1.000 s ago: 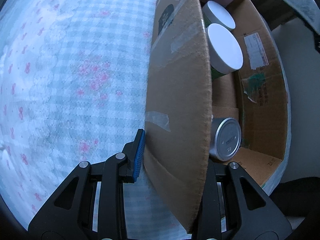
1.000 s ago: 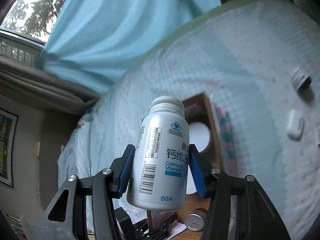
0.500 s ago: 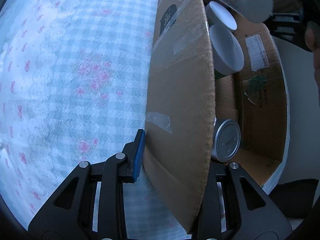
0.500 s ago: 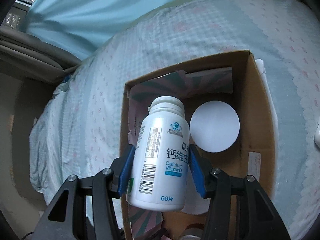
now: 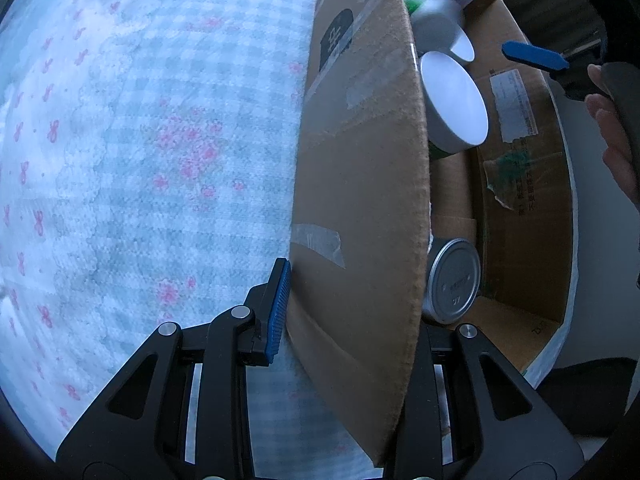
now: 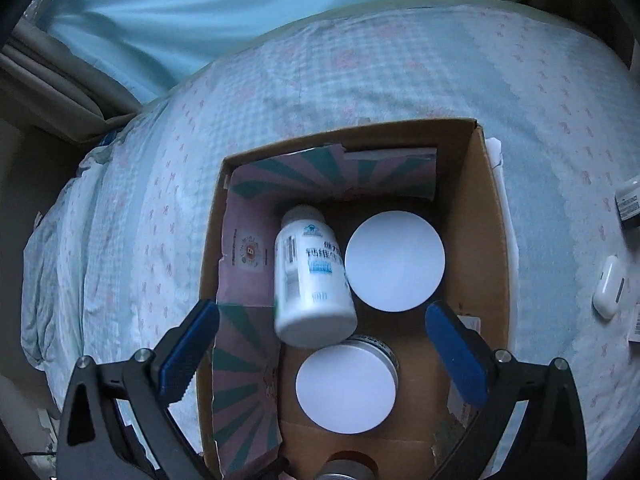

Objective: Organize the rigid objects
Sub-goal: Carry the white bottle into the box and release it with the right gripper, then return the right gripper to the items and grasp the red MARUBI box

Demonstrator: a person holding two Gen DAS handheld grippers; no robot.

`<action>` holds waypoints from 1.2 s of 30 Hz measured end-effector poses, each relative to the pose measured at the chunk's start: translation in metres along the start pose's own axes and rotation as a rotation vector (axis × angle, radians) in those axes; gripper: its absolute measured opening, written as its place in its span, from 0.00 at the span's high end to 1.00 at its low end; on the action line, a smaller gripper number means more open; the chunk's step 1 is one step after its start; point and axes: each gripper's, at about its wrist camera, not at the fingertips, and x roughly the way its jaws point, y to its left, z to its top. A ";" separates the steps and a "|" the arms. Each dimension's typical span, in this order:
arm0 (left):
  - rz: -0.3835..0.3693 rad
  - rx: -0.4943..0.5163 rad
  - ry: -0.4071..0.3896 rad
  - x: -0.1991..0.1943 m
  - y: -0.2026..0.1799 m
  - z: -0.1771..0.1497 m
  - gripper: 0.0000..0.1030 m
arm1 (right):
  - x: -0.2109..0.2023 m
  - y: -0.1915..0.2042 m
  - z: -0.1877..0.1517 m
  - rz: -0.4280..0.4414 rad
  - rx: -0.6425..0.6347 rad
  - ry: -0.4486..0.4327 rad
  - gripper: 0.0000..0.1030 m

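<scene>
A cardboard box [image 6: 484, 240] sits on a bed. My left gripper [image 5: 352, 304] is shut on the box's near wall [image 5: 360, 184], one pad outside and one inside. My right gripper [image 6: 320, 344] is open above the box and holds nothing. Below it a white vitamin bottle [image 6: 310, 280] lies blurred inside the box, between a striped inner flap and two white-lidded jars [image 6: 394, 266] [image 6: 346, 388]. In the left wrist view the bottle [image 5: 434, 24] is a blur at the box's far end, beside a white-lidded jar [image 5: 456, 104], with a metal-lidded can [image 5: 452, 280] nearer.
The bed cover [image 5: 140, 160] is pale check with pink flowers. A white earbud case [image 6: 608, 286] and a small dark-labelled box [image 6: 628, 202] lie on the bed right of the box. A blue curtain [image 6: 200, 12] hangs behind. A hand [image 5: 612, 136] holds the right gripper.
My right gripper opened and the vitamin bottle left it and dropped into the box. The view tilted further down over the box. My left gripper kept its hold on the box wall.
</scene>
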 end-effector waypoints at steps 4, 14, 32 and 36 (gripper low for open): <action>0.001 -0.004 -0.002 -0.001 -0.002 0.001 0.76 | -0.008 0.001 -0.002 0.006 0.001 -0.015 0.00; -0.002 -0.014 -0.009 -0.002 0.002 -0.002 0.76 | -0.044 -0.005 -0.011 0.014 -0.053 -0.042 0.00; 0.032 -0.065 -0.061 -0.007 0.005 -0.027 0.76 | -0.222 -0.121 -0.072 -0.034 -0.193 -0.183 0.00; 0.056 -0.055 -0.077 -0.007 0.000 -0.032 0.76 | -0.230 -0.179 -0.087 -0.113 -0.261 -0.176 0.00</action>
